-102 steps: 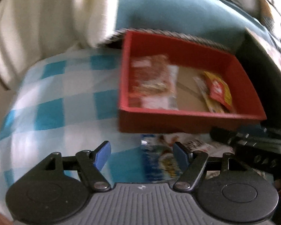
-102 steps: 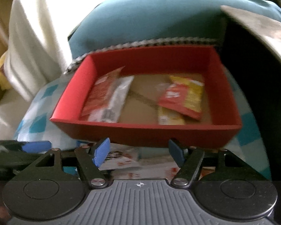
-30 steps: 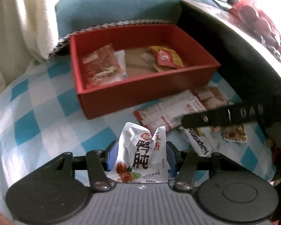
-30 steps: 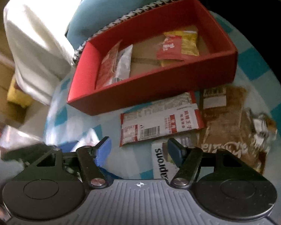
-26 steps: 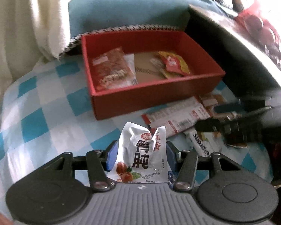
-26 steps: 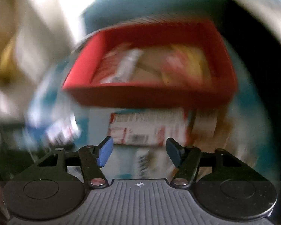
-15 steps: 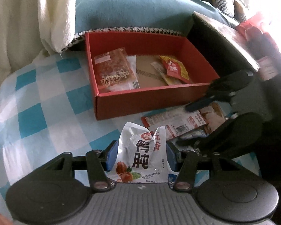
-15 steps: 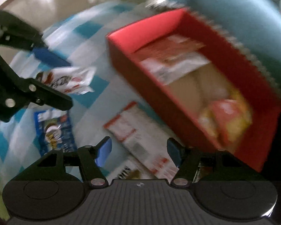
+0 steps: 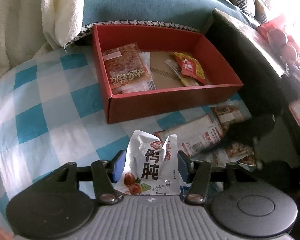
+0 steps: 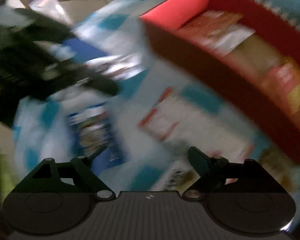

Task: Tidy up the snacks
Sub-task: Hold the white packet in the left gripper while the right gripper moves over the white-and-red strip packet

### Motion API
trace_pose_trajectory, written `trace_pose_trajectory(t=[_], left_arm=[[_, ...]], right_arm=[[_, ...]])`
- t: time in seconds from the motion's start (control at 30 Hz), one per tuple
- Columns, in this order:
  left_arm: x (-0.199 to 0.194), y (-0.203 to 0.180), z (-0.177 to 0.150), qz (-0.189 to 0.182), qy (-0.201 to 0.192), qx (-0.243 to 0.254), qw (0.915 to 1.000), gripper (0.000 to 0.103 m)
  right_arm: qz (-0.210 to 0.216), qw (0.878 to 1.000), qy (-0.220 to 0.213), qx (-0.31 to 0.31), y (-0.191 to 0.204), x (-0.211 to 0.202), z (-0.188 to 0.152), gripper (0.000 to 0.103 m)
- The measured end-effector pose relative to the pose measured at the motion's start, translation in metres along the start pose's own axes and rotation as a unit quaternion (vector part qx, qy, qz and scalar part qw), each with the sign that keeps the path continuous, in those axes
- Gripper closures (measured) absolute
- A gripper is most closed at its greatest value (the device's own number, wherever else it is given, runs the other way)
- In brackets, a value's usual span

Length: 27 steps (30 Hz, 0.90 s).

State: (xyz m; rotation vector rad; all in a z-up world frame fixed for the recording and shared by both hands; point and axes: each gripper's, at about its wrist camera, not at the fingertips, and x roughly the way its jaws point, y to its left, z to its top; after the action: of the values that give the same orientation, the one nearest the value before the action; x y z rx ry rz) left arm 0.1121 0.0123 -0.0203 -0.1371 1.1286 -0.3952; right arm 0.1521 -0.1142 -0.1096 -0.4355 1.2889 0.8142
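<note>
Glossy foil pouch (image 9: pixel 152 162), matt cardboard box (image 9: pixel 170 102), soft checked cloth (image 9: pixel 40 104).

right gripper (image 10: pixel 148 158) rolled — jaws opening

One red box (image 9: pixel 170 102), one white pouch (image 9: pixel 152 164) held, and two grippers; the loose packets blur uncountably.
</note>
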Motion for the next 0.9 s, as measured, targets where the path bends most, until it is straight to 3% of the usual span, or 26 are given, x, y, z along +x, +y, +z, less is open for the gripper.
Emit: trace_pose_trajectory(t=[0.03,0.07,0.17,0.27,0.37,0.53,0.63,0.73,0.9], left_arm=[[-0.002,0.0,-0.001,0.001,-0.002,0.0,1.0,0.055],[-0.003,0.001,-0.002,0.002,-0.004,-0.001,1.0,0.055],[-0.004,0.006,-0.001,0.005,-0.006,-0.011,0.9999,0.055],[-0.003,0.008,0.0,0.003,-0.005,-0.017,0.9998,0.055],[-0.002,0.009,0.0,0.0,-0.002,-0.015,0.9999,0.055],[0.001,0.013,0.001,-0.004,0.005,-0.023,0.9997,0.055],[0.006,0.015,0.004,-0.005,0.012,-0.026,0.9996,0.055],[0.008,0.013,0.005,-0.006,0.015,-0.023,0.9996,0.055],[0.007,0.007,0.003,-0.007,0.013,-0.014,0.9998,0.055]], right_arm=[[0.018,1.0,0.007,0.002,0.001,-0.001,0.002,0.031],[0.009,1.0,0.012,-0.008,0.005,-0.001,0.001,0.033],[-0.08,0.994,0.002,-0.07,0.011,-0.006,0.007,0.03],[-0.128,0.978,0.019,-0.161,0.009,-0.003,0.021,0.023],[-0.119,0.97,0.049,-0.206,0.001,0.01,0.041,0.023],[-0.082,0.97,0.064,-0.22,-0.011,0.016,0.052,0.015],[-0.102,0.97,0.078,-0.207,-0.004,0.025,0.034,0.014],[-0.097,0.988,0.058,-0.109,-0.009,0.019,0.032,0.018],[-0.102,0.994,0.034,-0.024,-0.007,0.01,0.021,0.029]])
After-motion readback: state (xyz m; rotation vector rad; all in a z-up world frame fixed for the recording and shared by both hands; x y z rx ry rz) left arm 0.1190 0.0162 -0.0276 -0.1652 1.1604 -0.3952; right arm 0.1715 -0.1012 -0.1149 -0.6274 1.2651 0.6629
